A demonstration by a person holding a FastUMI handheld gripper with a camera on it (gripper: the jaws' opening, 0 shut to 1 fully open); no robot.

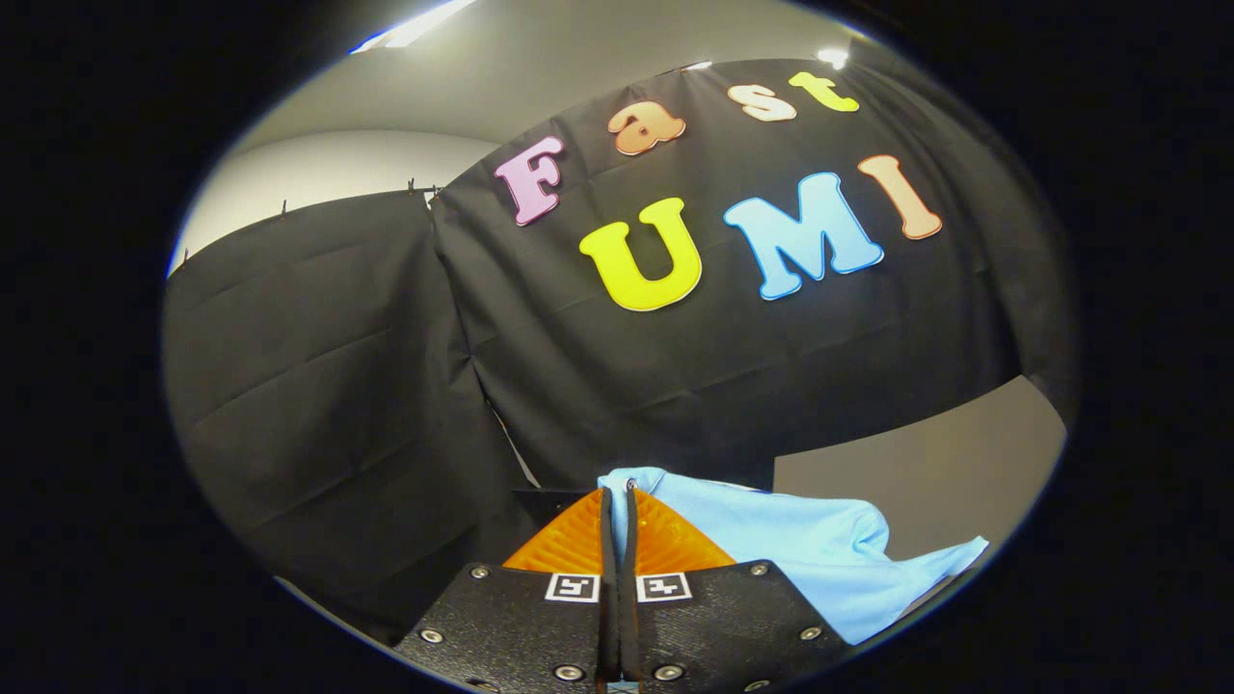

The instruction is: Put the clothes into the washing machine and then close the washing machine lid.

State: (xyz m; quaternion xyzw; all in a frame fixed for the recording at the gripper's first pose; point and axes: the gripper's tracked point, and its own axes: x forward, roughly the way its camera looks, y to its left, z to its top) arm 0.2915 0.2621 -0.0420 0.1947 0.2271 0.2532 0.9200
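My gripper (617, 493) is raised and points at the booth's black cloth wall. Its two fingers are pressed together on a light blue garment (800, 549). A fold of the cloth pokes up between the fingertips, and the rest hangs off to the right of the fingers, draping down past them. The pinched part itself is hidden between the fingers.
The black cloth wall (675, 366) stands close ahead and wraps round to the left. A grey surface (945, 472) lies beyond the garment on the right. A pale room wall (337, 173) and ceiling lights rise above the cloth.
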